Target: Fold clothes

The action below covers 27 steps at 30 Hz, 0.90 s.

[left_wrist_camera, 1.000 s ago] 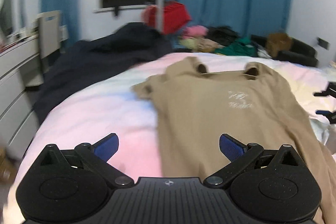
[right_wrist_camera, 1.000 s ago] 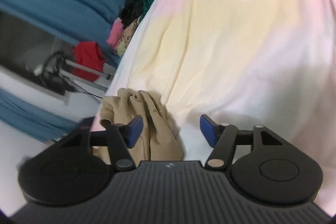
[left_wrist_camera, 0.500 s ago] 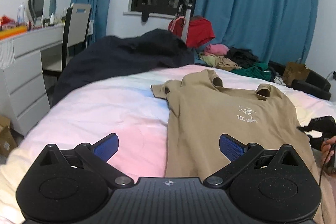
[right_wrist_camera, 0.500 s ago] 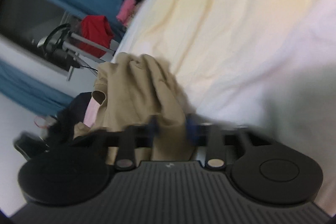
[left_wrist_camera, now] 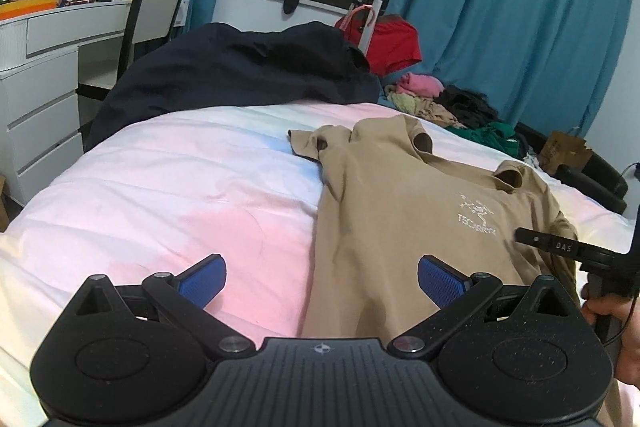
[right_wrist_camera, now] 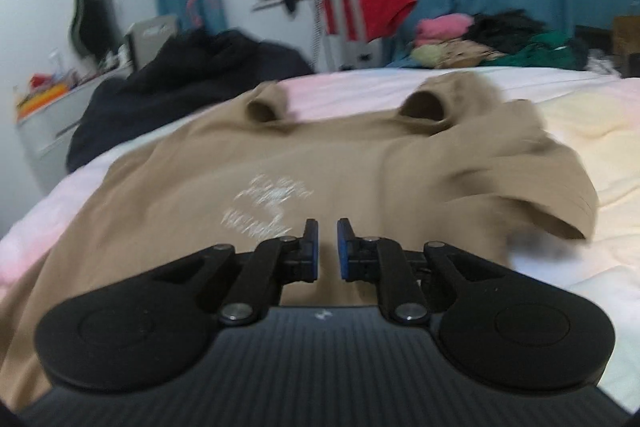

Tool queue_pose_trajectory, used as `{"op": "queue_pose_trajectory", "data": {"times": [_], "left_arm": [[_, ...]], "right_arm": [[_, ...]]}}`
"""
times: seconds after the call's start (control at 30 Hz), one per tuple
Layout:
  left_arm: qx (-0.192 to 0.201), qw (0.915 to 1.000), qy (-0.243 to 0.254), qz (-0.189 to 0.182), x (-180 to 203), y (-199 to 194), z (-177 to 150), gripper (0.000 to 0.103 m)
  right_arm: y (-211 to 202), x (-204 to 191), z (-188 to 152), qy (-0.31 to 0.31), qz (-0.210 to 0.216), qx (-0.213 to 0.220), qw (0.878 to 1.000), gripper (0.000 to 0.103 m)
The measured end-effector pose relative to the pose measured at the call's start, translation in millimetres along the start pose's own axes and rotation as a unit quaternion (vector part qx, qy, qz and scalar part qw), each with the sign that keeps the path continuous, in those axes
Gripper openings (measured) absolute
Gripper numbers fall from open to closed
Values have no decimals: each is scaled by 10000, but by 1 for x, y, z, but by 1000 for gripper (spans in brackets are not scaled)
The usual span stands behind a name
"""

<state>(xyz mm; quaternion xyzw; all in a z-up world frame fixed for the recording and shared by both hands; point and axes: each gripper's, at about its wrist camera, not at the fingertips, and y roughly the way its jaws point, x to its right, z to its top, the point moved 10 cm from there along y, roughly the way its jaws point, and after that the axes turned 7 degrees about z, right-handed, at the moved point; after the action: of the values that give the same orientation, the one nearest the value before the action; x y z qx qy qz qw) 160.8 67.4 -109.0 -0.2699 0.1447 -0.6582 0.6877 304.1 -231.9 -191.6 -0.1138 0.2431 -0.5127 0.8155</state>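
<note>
Shirt (left_wrist_camera: pixel 400 211) flat on the bed (left_wrist_camera: pixel 168 195), seemingly unfolded; left gripper (left_wrist_camera: pixel 322 277) jaws wide apart, right gripper (right_wrist_camera: pixel 327 247) jaws opening, empty.

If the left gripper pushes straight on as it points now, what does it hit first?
Probably the bed sheet beside the tan shirt's left edge; the left gripper is open and empty. Depth is unclear.

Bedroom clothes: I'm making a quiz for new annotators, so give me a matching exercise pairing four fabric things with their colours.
Things:
1. T-shirt spread on the bed
2. Garment hung on the rack
3. Curtains
4. Heap at the bed's far end

Colours:
A. Blue
B. Dark navy
C. Tan
D. Red

Pairs: 1-C, 2-D, 3-A, 4-B
</note>
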Motion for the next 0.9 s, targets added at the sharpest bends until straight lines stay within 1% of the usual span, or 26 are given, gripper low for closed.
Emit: {"op": "queue_pose_trajectory", "data": {"times": [0.03, 0.07, 0.1, 0.13, 0.2, 0.23, 0.27, 0.3, 0.33, 0.37, 0.43, 0.47, 0.53, 0.57, 0.63, 0.67, 0.73, 0.77, 0.8, 0.83, 0.87, 0.9], "left_arm": [[4, 10000, 11, -19, 2, -1, 0, 103], [13, 10000, 24, -39, 3, -2, 0, 103], [17, 10000, 27, -59, 4, -3, 0, 103], [17, 10000, 24, -77, 5, -4, 0, 103], [6, 9999, 17, -133, 7, -6, -1, 103], [4, 9999, 23, -157, 8, -6, -1, 103], [1, 9998, 30, -180, 10, -7, -2, 103], [-3, 9998, 44, -194, 10, -7, -3, 103], [-11, 9998, 59, -200, 11, -7, -3, 103], [-25, 9997, 66, -213, 13, -6, -4, 103], [-57, 9996, 71, -250, 15, -5, -5, 103], [-70, 9996, 80, -262, 16, -4, -6, 103], [-85, 9995, 122, -270, 18, -3, -7, 103], [-88, 9995, 145, -272, 19, -2, -8, 103], [-94, 9995, 175, -263, 21, -2, -9, 103], [-98, 9995, 183, -251, 21, -1, -10, 103], [-106, 9995, 198, -225, 21, 0, -11, 103], [-111, 9995, 198, -212, 21, 0, -11, 103], [-117, 9996, 191, -199, 20, 0, -11, 103], [-123, 9996, 184, -185, 20, 1, -11, 103], [-123, 9996, 175, -182, 20, 1, -11, 103], [-118, 9996, 163, -186, 20, 1, -11, 103]], "right_arm": [[-7, 0, 3, 99, 115, 92, 9998, 26], [-16, 2, 7, 236, 198, 253, 9992, 51], [-25, 4, 12, 374, 282, 415, 9980, 82], [-35, 6, 17, 511, 365, 576, 9964, 92], [-60, 23, 34, 909, 336, 1129, 9889, 90], [-74, 37, 43, 1220, 280, 1413, 9820, 90], [-86, 55, 46, 1663, 207, 1658, 9718, 90], [-98, 76, 46, 2146, 131, 1881, 9583, 90], [-111, 98, 46, 2623, 55, 2099, 9419, 91], [-116, 114, 39, 3028, 3, 2164, 9282, 92], [-118, 141, 17, 3756, -73, 2119, 9022, 92], [-119, 154, 6, 4111, -111, 2092, 8872, 92], [-122, 179, -17, 4803, -186, 2029, 8531, 92], [-118, 184, -25, 5005, -144, 1968, 8429, 92], [-106, 186, -36, 5258, 29, 1816, 8310, 81], [-100, 187, -39, 5281, 41, 1730, 8313, 76], [-89, 191, -40, 5137, -106, 1586, 8431, 72], [-84, 194, -41, 5054, -189, 1517, 8492, 63], [-79, 196, -42, 4971, -272, 1448, 8551, 41], [-79, 201, -42, 4989, -324, 1463, 8536, 29], [-82, 206, -42, 5064, -360, 1524, 8480, 12], [-83, 211, -38, 5075, -416, 1598, 8457, 11]]}}
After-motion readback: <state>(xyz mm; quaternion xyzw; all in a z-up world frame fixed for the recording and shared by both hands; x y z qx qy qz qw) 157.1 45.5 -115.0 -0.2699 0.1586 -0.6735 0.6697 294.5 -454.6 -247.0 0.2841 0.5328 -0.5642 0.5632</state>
